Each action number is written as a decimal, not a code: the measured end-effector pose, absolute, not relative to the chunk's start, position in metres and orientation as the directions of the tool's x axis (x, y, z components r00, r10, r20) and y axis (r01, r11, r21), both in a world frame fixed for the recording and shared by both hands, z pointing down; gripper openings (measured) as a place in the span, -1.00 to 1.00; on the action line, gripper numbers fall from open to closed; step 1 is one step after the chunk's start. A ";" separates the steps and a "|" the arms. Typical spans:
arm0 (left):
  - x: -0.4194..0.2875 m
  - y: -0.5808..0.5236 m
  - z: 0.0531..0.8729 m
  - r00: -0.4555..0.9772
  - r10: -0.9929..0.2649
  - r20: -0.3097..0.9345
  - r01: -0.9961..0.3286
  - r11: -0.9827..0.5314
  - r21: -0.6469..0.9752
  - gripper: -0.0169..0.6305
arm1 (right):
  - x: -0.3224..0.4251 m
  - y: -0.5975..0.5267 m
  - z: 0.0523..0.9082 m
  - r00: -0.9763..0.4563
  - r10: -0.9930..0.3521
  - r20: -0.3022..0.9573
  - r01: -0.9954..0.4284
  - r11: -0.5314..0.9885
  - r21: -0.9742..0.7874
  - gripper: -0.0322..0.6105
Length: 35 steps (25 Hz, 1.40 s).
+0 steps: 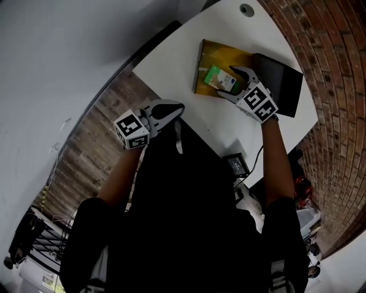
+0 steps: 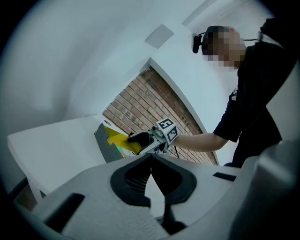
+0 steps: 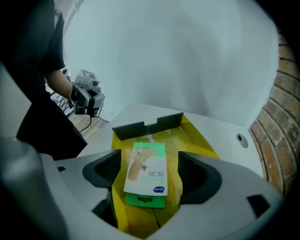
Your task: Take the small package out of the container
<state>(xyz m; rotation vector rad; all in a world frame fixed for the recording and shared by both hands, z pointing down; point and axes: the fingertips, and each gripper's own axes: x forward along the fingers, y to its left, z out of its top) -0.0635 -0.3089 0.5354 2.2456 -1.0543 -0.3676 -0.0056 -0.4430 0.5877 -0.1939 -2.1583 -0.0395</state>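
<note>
The small package (image 3: 146,171), white over a green card with a plaster printed on it, lies flat in the yellow container (image 3: 200,141), which has grey flaps at its far end. My right gripper (image 3: 149,164) stands over it, open, one jaw on each side and a gap to either pad. In the head view this gripper (image 1: 236,80) hovers above the package (image 1: 218,76) in the container (image 1: 207,54) on the white table (image 1: 171,63). My left gripper (image 1: 170,110) is shut and empty near the table's front edge, its tips (image 2: 151,158) pointing toward the container (image 2: 107,146).
A black flat panel (image 1: 281,86) lies just right of the container. The table has a round cable hole (image 1: 246,9) at its far side. A small black device (image 1: 235,165) with a cable sits by the front edge. A brick wall (image 1: 329,63) runs along the right.
</note>
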 end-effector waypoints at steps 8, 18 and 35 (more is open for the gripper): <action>-0.063 -0.306 0.541 0.634 -0.773 0.018 -0.602 -0.478 0.639 -0.90 | -0.003 -0.449 0.611 -0.446 0.096 0.890 0.166 0.986 -0.023 0.33; -0.060 -0.300 0.546 0.621 -0.783 0.020 -0.601 -0.460 0.653 -0.90 | 0.001 -0.447 0.628 -0.283 0.086 0.955 0.203 0.979 -0.028 0.35; -0.063 -0.295 0.548 0.612 -0.791 0.019 -0.605 -0.452 0.656 -0.90 | 0.003 -0.447 0.633 -0.221 0.055 0.974 0.225 0.974 -0.003 0.30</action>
